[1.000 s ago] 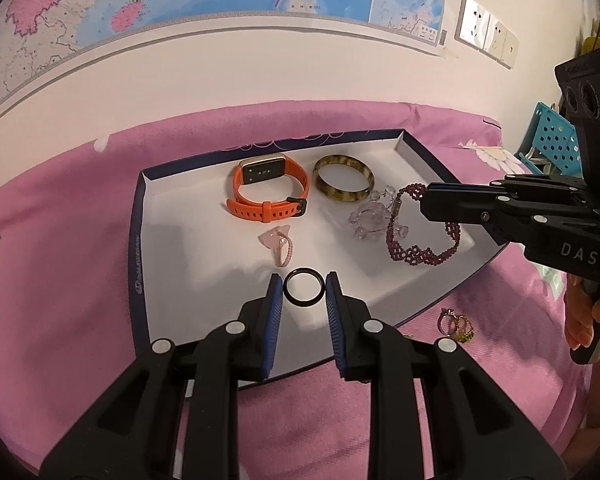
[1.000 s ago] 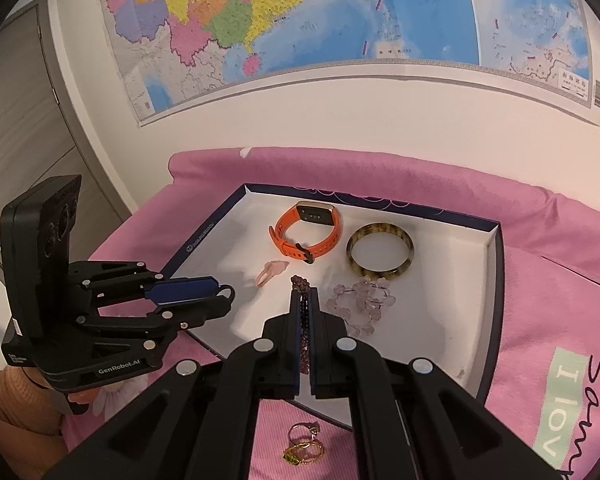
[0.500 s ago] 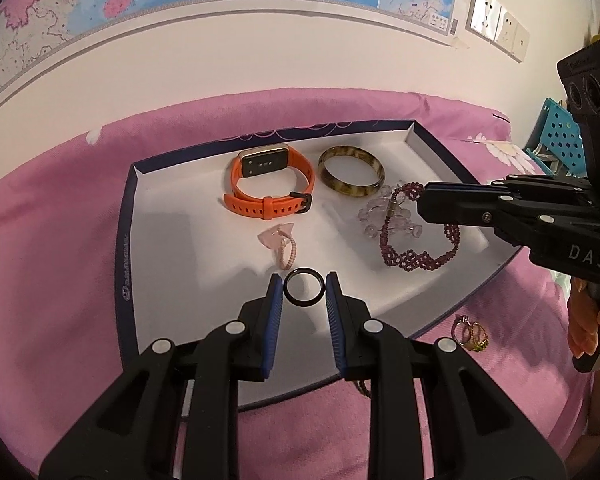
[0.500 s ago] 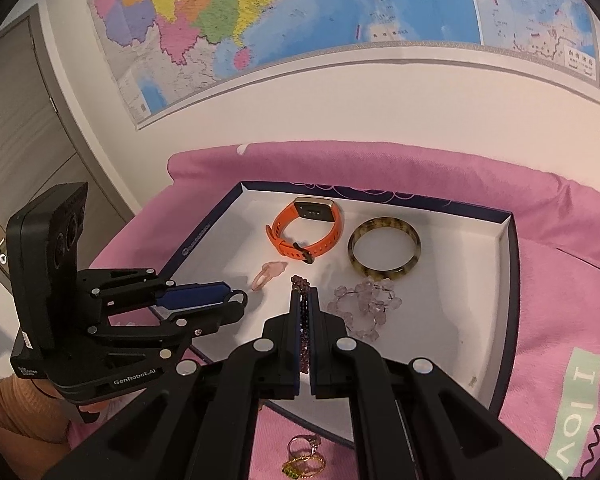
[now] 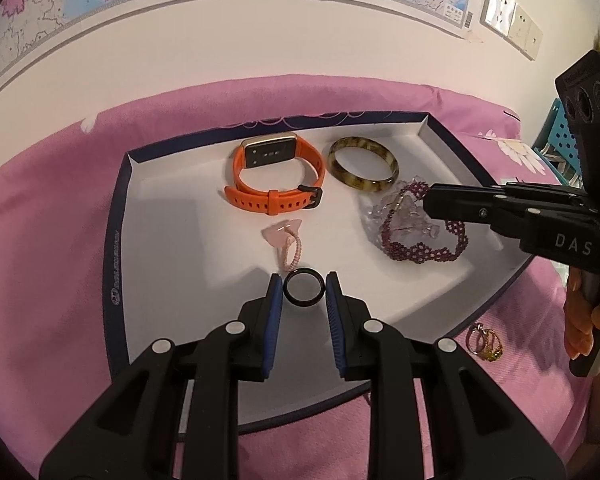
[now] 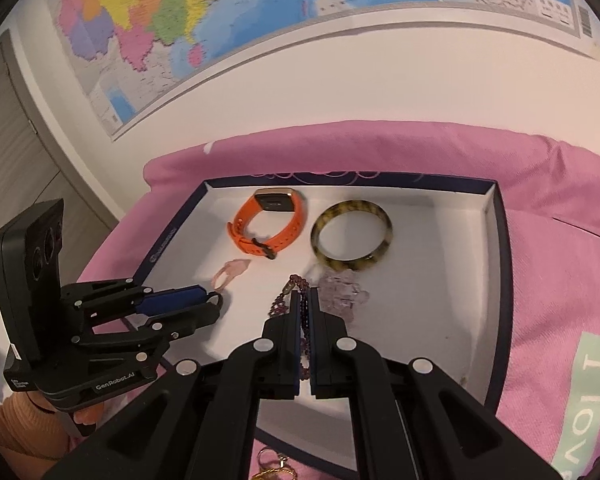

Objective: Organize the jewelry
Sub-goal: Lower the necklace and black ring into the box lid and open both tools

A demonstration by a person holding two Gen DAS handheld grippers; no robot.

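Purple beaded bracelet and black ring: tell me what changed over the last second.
Little changed. The right hand-held gripper stays shut on the purple beaded bracelet, now draped over the clear crystal bracelet in the white tray. The left hand-held gripper still clamps the black ring above the tray. Everything else stayed put.

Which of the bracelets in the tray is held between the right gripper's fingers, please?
The purple beaded bracelet: the right gripper is shut on it. The mottled bangle and clear crystal bracelet lie free.
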